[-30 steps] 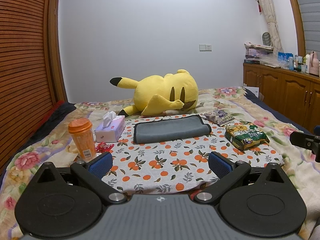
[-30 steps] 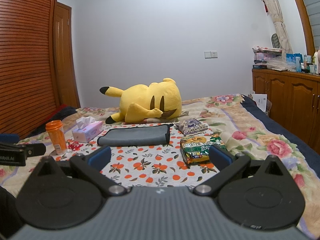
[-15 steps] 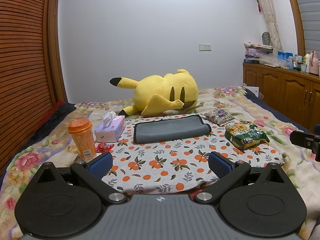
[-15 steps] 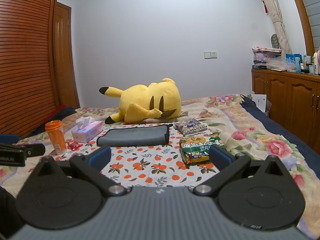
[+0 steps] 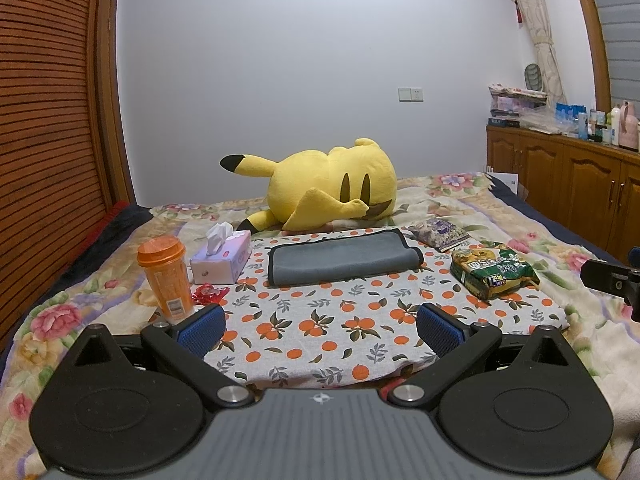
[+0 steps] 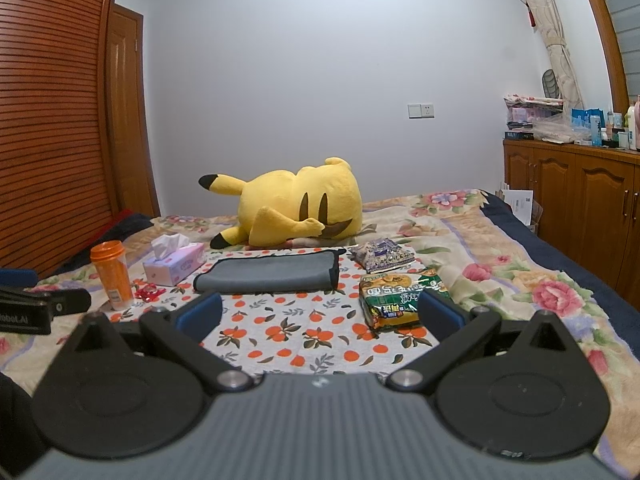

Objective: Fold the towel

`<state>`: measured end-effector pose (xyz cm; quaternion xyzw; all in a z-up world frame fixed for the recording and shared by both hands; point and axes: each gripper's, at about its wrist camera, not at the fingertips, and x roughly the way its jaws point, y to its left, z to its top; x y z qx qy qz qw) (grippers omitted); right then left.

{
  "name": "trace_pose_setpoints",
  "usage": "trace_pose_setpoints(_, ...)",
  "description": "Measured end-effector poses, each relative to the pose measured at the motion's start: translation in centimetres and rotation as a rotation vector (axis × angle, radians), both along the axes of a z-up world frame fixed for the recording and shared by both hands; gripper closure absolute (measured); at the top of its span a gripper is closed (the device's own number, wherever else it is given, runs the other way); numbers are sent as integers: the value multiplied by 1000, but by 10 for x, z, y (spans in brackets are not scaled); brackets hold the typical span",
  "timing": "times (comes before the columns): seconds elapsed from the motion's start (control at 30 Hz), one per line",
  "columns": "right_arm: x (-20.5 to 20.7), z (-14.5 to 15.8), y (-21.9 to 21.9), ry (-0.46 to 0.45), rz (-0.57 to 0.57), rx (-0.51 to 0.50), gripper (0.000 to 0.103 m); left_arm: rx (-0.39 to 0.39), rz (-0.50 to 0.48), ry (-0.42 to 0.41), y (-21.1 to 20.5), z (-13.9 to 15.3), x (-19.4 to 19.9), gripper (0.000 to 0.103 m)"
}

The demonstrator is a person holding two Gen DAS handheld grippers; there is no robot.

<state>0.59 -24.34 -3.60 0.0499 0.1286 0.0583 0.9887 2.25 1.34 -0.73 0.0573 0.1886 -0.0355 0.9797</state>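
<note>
A grey towel (image 5: 342, 259) lies folded flat on an orange-print cloth (image 5: 320, 320) on the bed; it also shows in the right wrist view (image 6: 268, 274). My left gripper (image 5: 320, 328) is open and empty, held low over the cloth's near edge, well short of the towel. My right gripper (image 6: 320, 312) is open and empty, also well short of the towel. Part of the right gripper shows at the left wrist view's right edge (image 5: 612, 276), and part of the left gripper shows at the right wrist view's left edge (image 6: 36, 308).
A yellow plush toy (image 5: 328, 188) lies behind the towel. An orange cup (image 5: 166, 276), a tissue box (image 5: 222, 258) and a red wrapper (image 5: 208, 292) are left of it. A green snack bag (image 5: 492, 272) and a purple packet (image 5: 438, 234) are right. Wooden cabinets (image 5: 580, 184) line the right wall.
</note>
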Motion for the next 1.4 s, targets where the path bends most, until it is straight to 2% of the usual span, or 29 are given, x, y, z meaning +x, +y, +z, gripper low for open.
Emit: trace_pose_setpoints(1.4,-1,0,0,0,-2,0,0,3,2,6,5,-5,-1,0)
